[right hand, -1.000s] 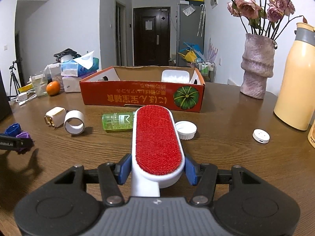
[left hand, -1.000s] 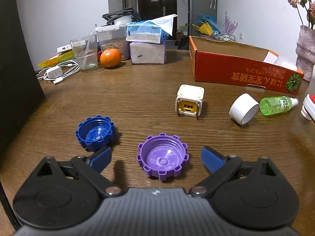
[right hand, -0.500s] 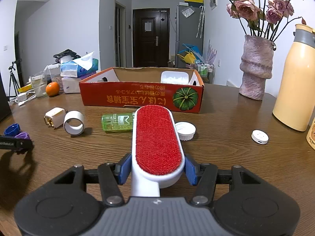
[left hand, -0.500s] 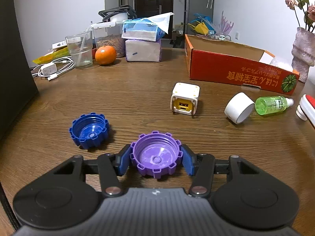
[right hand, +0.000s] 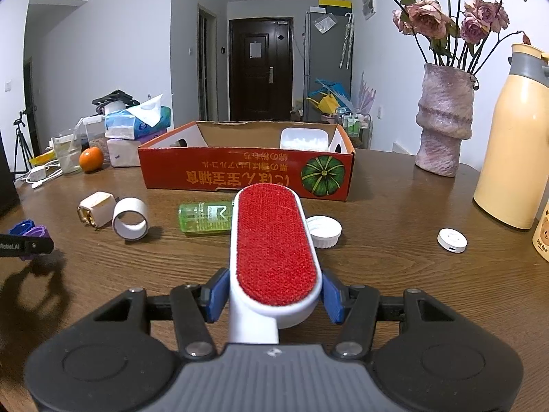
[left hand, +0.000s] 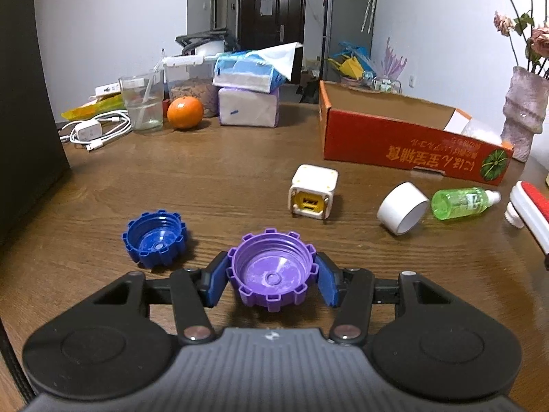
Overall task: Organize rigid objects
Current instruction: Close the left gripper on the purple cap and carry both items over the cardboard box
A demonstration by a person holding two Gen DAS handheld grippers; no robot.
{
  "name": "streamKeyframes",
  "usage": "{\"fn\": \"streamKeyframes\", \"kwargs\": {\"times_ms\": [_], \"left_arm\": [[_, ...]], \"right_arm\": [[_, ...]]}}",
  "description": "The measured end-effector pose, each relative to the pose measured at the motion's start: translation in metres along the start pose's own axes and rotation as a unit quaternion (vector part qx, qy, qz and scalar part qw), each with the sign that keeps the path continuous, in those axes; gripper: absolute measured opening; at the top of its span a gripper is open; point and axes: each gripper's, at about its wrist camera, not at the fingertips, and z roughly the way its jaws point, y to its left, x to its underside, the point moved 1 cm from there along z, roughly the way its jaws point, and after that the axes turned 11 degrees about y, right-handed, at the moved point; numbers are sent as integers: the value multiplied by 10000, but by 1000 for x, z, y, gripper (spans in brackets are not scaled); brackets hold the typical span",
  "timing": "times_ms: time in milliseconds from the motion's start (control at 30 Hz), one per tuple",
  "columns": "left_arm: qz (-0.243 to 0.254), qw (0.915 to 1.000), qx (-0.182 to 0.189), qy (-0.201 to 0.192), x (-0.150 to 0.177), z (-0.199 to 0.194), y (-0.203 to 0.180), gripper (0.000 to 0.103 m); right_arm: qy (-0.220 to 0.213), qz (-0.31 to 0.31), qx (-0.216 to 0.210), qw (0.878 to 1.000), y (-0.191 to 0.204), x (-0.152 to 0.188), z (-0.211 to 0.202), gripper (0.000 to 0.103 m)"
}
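My left gripper (left hand: 271, 283) is shut on a purple toothed cap (left hand: 271, 271) and holds it just above the wooden table (left hand: 223, 178). A blue toothed cap (left hand: 155, 238) lies on the table to its left. My right gripper (right hand: 274, 292) is shut on a white lint brush with a red pad (right hand: 272, 240), held above the table. An open red cardboard box (right hand: 247, 175) stands beyond the brush; it also shows in the left wrist view (left hand: 405, 144). The left gripper (right hand: 25, 244) shows at the far left of the right wrist view.
On the table lie a white cube charger (left hand: 312, 194), a white ring (left hand: 403, 213), a green bottle (left hand: 461, 202), a white lid (right hand: 324, 230) and a small white disc (right hand: 452, 239). A vase (right hand: 442, 127) and yellow flask (right hand: 514, 137) stand at the right. An orange (left hand: 185, 112), glass and tissue boxes stand at the back left.
My left gripper closed on the purple cap and has lifted it slightly off the table. The right gripper still holds the lint brush, nearly unmoved.
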Motion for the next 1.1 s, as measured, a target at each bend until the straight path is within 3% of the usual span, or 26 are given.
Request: {"fn": "streamKeyframes", "kwargs": {"times_ms": [500,1100], "left_arm": [[110,9992,281,-262,-13,-21,-30,54],[262,9957,566,-684,-59,-36,-76,54]], "right_arm": [[-169,28,-98,9998,4,-16,-10,55],[-413,5,-173,9990,15,-50,-14,55]]}}
